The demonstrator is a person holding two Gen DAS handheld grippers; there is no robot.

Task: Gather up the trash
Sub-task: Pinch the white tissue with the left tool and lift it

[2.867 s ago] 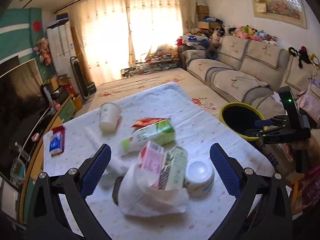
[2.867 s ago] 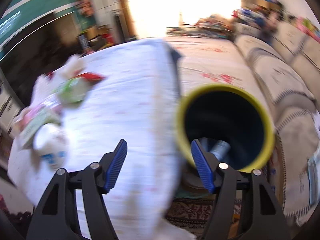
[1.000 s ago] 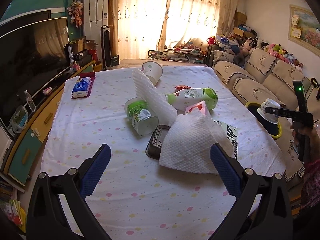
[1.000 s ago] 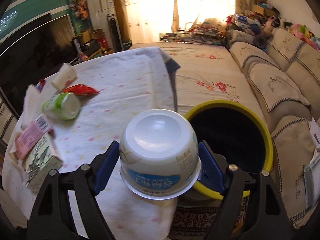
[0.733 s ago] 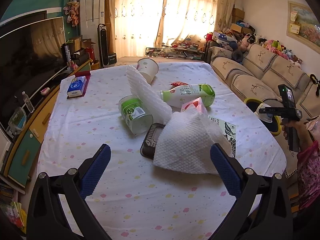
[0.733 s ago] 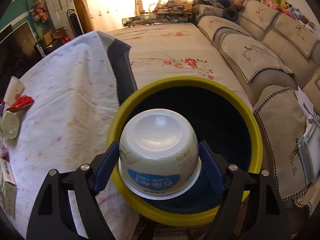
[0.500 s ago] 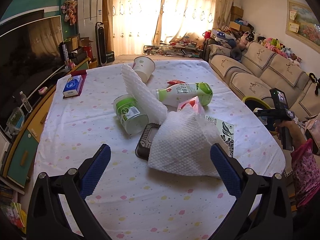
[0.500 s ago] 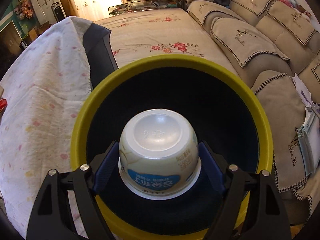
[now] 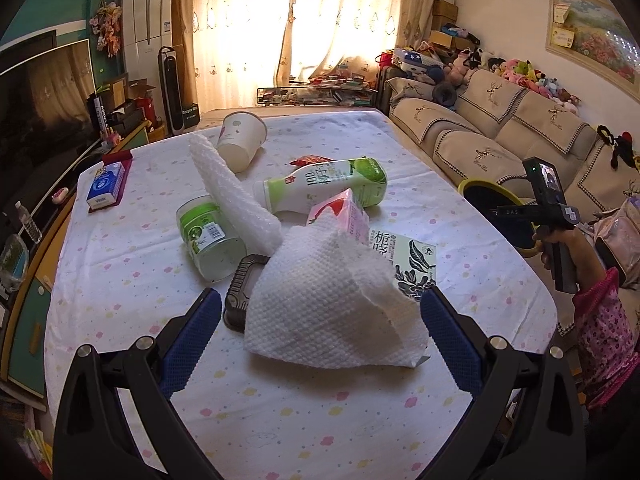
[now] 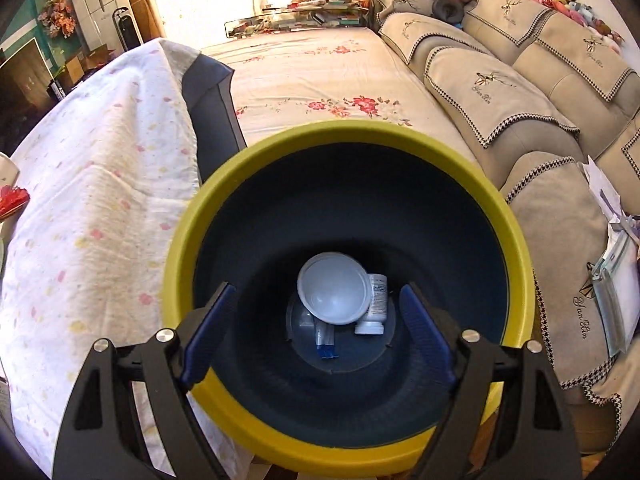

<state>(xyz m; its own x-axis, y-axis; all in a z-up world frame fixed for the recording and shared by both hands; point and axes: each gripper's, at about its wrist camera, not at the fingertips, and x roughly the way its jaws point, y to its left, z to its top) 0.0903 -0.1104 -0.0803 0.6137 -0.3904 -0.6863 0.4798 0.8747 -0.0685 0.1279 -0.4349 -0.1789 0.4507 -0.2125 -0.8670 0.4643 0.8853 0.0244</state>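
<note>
Change since approx. half a sec. ago: the white bowl (image 10: 334,294), then clamped between the right gripper (image 10: 320,330) fingers above the bin, now lies upside down at the bottom of the yellow-rimmed bin (image 10: 516,240), resting against a small white bottle (image 10: 375,304) and a blue-tipped tube (image 10: 326,342). Meaning for the task: one item disposed of; drop step done, judged from the bowl's position. Right fingers (image 10: 208,332): jaws have just been opening, now stand wide, nothing between them, touching nothing; they point down into the bin mouth. Left gripper (image 9: 320,344): fingers wide apart, empty, hovering low over the desk (image 9: 120,288), one finger to each side of a crumpled white paper towel (image 9: 328,300), not in contact w/ it. Remaining trash on the desk: green-label jar (image 9: 206,238), milk bottle (image 9: 324,190), pink carton (image 9: 342,216), printed carton (image 9: 412,256), paper cup (image 9: 242,140), black tray (image 9: 242,296) part-hidden under the towel, foam sleeve (image 9: 232,196). Task est. far from complete; towel looks the likely next pick.
</note>
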